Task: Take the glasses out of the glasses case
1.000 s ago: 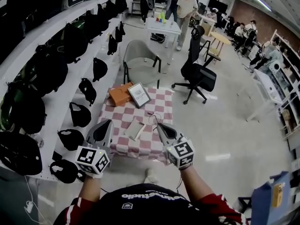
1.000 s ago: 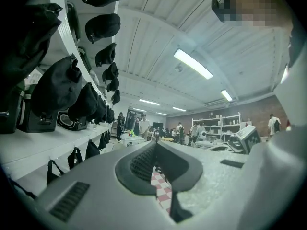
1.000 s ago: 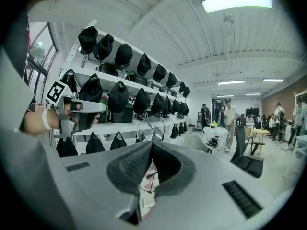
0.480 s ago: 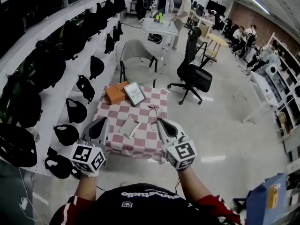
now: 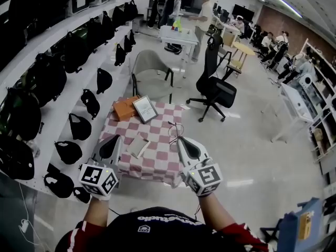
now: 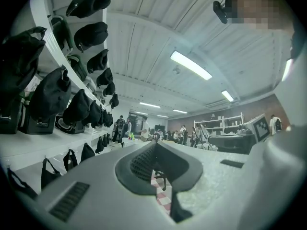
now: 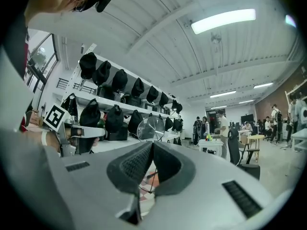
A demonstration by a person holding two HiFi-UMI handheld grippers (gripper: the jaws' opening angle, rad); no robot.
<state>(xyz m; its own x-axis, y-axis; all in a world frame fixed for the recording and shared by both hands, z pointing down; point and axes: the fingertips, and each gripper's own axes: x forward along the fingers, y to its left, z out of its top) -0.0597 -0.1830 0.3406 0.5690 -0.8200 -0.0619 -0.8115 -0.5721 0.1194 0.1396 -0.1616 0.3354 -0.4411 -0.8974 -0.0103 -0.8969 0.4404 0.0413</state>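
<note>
open workroom, shelves (image 5: 52, 77) of black bags on the left, checked surface (image 5: 157, 164) below: glasses apparently already out of the case.
right hand-held gripper (image 5: 179, 139) clamped on a thin part of the glasses (image 7: 152, 127), round lens just past its jaws, above the near right part of the surface. pale glasses case (image 5: 138, 146) lying apart, near the surface's middle. left hand-held gripper (image 6: 154, 145) closed on nothing, over the near left edge. probably only setting down left. hard to tell: case lid open or shut, which part of the frame gripped, second lens; from the head view just a dark wire.
</note>
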